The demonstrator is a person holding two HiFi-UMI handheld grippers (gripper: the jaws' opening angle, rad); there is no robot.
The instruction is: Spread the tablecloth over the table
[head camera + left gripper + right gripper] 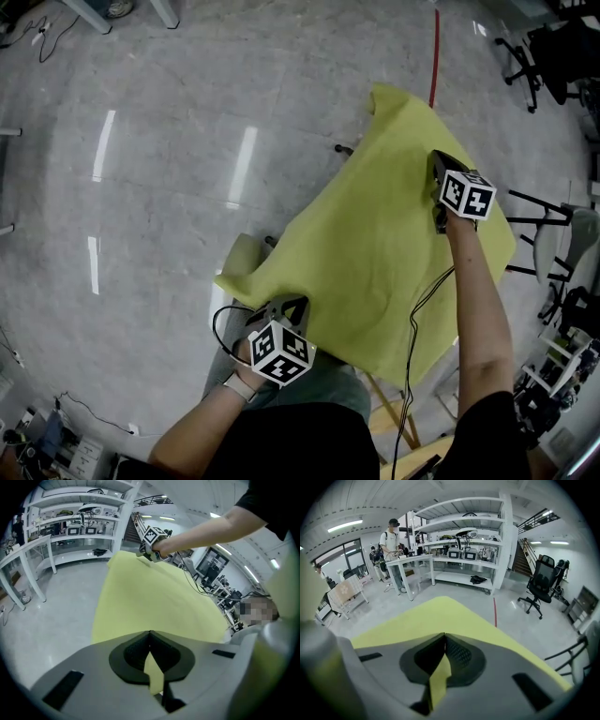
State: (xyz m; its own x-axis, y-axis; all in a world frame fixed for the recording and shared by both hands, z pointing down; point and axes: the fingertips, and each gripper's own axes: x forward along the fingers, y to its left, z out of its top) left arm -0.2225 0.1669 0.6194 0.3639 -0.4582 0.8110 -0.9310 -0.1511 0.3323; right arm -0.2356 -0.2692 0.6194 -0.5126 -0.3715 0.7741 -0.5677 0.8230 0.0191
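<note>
We hold the yellow tablecloth [375,253] stretched out over the glossy grey floor [169,141], with wooden legs [384,412] showing under its near edge. The jaws of the left gripper [150,633] and right gripper [444,637] are both fully closed, each pinching a strip of cloth. Past the cloth's far corner lie 1 red floor line [435,47], white shelving [464,531] and a black office chair [541,585].

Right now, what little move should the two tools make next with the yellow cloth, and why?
Probably lower both together, gently. The left tool and right tool are each shut on an edge of the yellow tablecloth. It stretches out wide between them and looks fully opened, so easing it down should let it settle flat.
</note>
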